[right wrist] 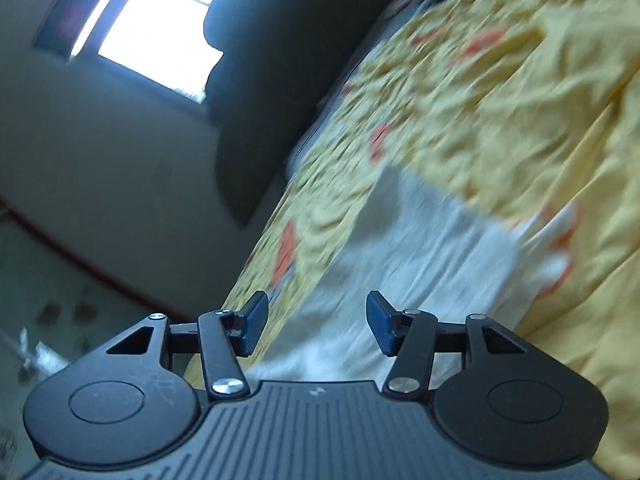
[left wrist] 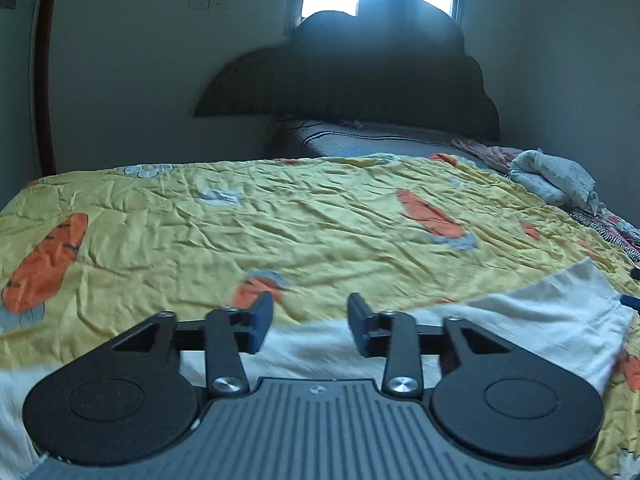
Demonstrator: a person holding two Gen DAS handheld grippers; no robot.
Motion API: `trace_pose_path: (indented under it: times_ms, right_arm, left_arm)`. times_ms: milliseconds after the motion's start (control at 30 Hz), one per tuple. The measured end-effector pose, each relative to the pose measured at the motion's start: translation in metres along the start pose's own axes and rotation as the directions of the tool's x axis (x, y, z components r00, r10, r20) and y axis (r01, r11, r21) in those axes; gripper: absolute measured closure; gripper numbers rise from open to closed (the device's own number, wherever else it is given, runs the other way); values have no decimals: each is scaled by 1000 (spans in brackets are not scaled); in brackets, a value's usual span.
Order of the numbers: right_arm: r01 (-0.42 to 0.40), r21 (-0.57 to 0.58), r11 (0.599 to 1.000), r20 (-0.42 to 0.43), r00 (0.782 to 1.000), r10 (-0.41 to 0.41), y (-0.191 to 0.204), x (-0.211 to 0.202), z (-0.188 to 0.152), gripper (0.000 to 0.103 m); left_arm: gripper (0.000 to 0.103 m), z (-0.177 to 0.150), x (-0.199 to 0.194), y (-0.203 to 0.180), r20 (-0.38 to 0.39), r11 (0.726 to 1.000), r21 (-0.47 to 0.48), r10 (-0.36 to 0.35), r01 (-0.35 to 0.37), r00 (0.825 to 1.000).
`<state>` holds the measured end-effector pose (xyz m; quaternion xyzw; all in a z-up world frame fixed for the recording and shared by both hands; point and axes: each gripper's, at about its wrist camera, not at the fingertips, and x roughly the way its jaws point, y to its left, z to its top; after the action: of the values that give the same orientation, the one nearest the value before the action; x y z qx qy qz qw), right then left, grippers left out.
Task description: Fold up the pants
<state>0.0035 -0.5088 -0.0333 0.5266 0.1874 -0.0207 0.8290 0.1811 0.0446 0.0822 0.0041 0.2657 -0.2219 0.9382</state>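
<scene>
White pants (left wrist: 500,320) lying flat on yellow carrot-print bedspread (left wrist: 280,208), seemingly folded partway with more folds likely left, left gripper (left wrist: 310,320) and right gripper (right wrist: 316,324) hovering above, jaws apart, empty.

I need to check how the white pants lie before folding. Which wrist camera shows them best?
The left wrist view: the white pants lie flat and fairly sharp on the yellow carrot-print quilt, one end's edges visible. The right wrist view shows them tilted and motion-blurred.
</scene>
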Motion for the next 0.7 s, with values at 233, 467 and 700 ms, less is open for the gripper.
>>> trace_pose_path:
  times_ms: [233, 467, 700]
  right_arm:
    - [18, 120, 993, -32, 999, -14, -25, -12, 13, 49]
    - [101, 205, 973, -101, 991, -82, -66, -1, 19, 86]
    - [36, -6, 999, -186, 982, -36, 15, -15, -24, 48]
  left_arm:
    - [42, -69, -25, -89, -74, 996, 78, -48, 53, 996]
    - [41, -106, -6, -66, -164, 996, 79, -30, 43, 986]
    - [39, -89, -38, -77, -139, 999, -24, 34, -37, 990]
